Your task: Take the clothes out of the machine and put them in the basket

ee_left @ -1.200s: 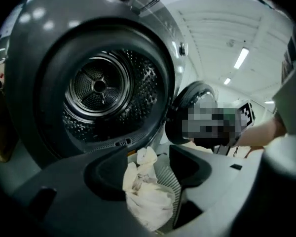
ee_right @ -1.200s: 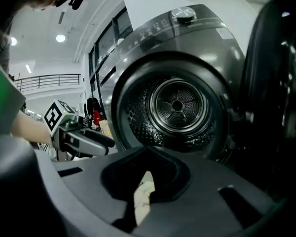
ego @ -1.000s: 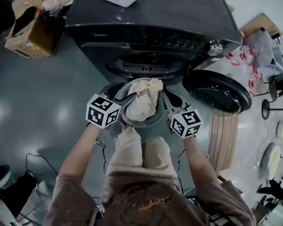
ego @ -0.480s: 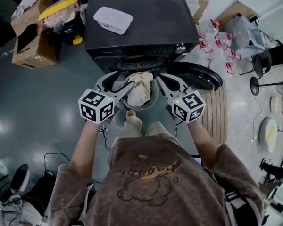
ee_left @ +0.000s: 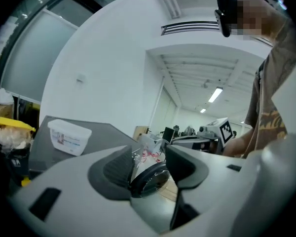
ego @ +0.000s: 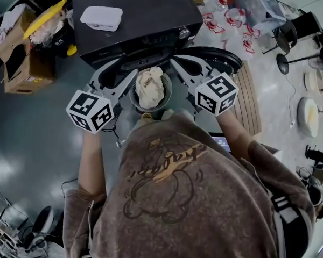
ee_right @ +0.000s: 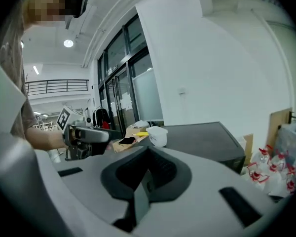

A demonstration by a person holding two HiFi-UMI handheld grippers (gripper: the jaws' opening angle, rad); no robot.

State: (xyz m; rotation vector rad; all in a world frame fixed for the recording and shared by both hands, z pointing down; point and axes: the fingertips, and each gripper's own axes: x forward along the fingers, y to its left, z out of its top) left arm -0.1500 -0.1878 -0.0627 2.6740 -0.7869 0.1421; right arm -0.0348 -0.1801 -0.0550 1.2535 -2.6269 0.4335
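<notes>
The round grey basket (ego: pixel 164 98) stands on the floor in front of the dark washing machine (ego: pixel 134 12), heaped with cream clothes (ego: pixel 149 86). The machine's round door (ego: pixel 218 58) hangs open to the right. Both grippers are held high on either side of the basket, well above it. My left gripper (ego: pixel 126 73) (ee_left: pixel 148 166) has a gap between its jaws, which are closing on nothing; only the door glass (ee_left: pixel 150 179) shows beyond them. My right gripper (ego: pixel 176 64) (ee_right: pixel 147 174) has its pads together with nothing between them.
A white lidded tub (ego: pixel 101 18) sits on the machine's top. Cardboard boxes (ego: pixel 21 63) with a yellow lid stand at the left. A wooden pallet (ego: pixel 253 106) lies to the right, with bags, chairs and stands beyond. Cables run over the floor at the left.
The person has stood up, so both grippers rose away from the basket, which stayed on the floor. The machine and basket look smaller and farther below.
</notes>
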